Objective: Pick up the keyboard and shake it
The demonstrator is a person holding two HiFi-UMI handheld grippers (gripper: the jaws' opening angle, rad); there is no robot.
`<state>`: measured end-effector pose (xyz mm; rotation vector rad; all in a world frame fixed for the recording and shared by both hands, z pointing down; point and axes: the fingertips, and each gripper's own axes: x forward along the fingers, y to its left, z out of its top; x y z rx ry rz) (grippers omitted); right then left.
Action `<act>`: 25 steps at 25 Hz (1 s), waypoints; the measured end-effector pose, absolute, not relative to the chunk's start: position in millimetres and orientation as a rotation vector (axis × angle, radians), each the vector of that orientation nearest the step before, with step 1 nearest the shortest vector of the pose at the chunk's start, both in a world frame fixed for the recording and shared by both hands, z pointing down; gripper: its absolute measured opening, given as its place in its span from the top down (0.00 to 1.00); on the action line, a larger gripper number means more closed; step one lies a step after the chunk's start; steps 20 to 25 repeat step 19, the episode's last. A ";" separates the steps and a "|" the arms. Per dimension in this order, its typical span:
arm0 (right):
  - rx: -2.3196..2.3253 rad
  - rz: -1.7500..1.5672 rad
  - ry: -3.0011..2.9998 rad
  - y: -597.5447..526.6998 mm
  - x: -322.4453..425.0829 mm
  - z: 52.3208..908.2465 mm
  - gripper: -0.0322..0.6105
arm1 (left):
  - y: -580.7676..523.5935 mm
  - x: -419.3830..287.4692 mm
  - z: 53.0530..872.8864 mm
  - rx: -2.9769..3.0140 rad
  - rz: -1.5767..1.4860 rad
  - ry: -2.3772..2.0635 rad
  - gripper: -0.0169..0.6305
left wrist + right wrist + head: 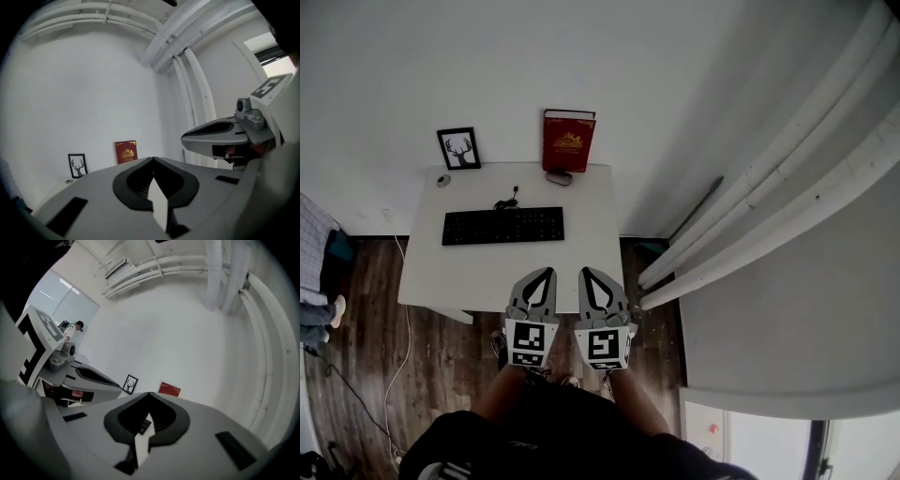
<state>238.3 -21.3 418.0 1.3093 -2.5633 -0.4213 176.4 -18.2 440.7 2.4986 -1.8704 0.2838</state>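
We list: keyboard (502, 226) flat on worktop (478, 272); left claw (547, 273) and right claw (584, 272) side by side, both closed, empty, clear of keyboard

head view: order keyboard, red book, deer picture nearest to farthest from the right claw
From the right claw:
1. keyboard, mid desk, ahead and left
2. red book, standing at the desk's back edge
3. deer picture, back left corner
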 end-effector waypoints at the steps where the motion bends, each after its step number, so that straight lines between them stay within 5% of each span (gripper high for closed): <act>1: 1.320 -0.426 -2.554 -17.9 247.7 418.0 0.92 | -15.9 184.8 438.7 2.515 0.287 -1.869 0.97; 11: 1.379 -0.504 -2.534 1.1 295.9 397.5 0.92 | 1.9 242.9 428.2 2.625 0.316 -1.844 0.97; 25: 1.384 -0.523 -2.574 3.0 290.9 388.3 0.92 | 6.3 238.0 412.7 2.634 0.315 -1.888 0.97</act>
